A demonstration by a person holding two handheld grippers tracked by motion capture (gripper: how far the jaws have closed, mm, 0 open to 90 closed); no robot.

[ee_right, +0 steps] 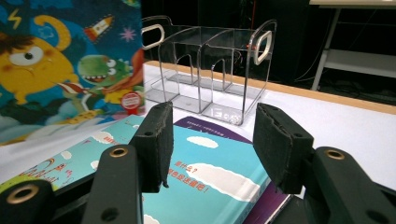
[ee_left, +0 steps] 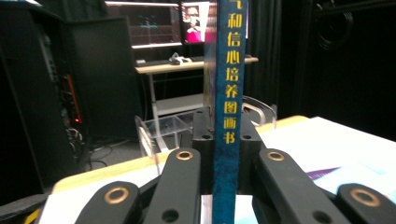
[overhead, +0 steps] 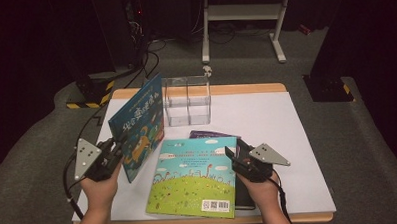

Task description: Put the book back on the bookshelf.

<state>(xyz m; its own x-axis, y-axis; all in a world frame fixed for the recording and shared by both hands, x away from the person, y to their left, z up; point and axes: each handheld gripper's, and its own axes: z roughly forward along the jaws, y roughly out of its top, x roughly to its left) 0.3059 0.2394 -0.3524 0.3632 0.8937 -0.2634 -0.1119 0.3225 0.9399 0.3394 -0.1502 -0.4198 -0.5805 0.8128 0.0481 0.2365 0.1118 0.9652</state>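
Note:
A blue picture book point(overhead: 139, 121) with cartoon monsters stands upright at the table's left. My left gripper point(overhead: 118, 145) is shut on its lower edge. In the left gripper view the jaws of the left gripper point(ee_left: 225, 126) clamp the blue spine point(ee_left: 227, 93) with yellow characters. A green-and-sky-blue book point(overhead: 194, 179) lies flat at the front centre, on top of a purple book point(overhead: 207, 134). My right gripper point(overhead: 233, 153) hovers at that stack's right edge, open. In the right gripper view nothing sits between the jaws of the right gripper point(ee_right: 212, 140), with the green book point(ee_right: 205, 186) below them.
A clear acrylic divider rack point(overhead: 187, 100) stands at the back centre of the white mat point(overhead: 277, 139), just right of the raised book. A dark notebook point(overhead: 244, 195) lies under the stack's right side. Beyond the table are a white frame point(overhead: 243, 13) and black equipment point(overhead: 90, 88).

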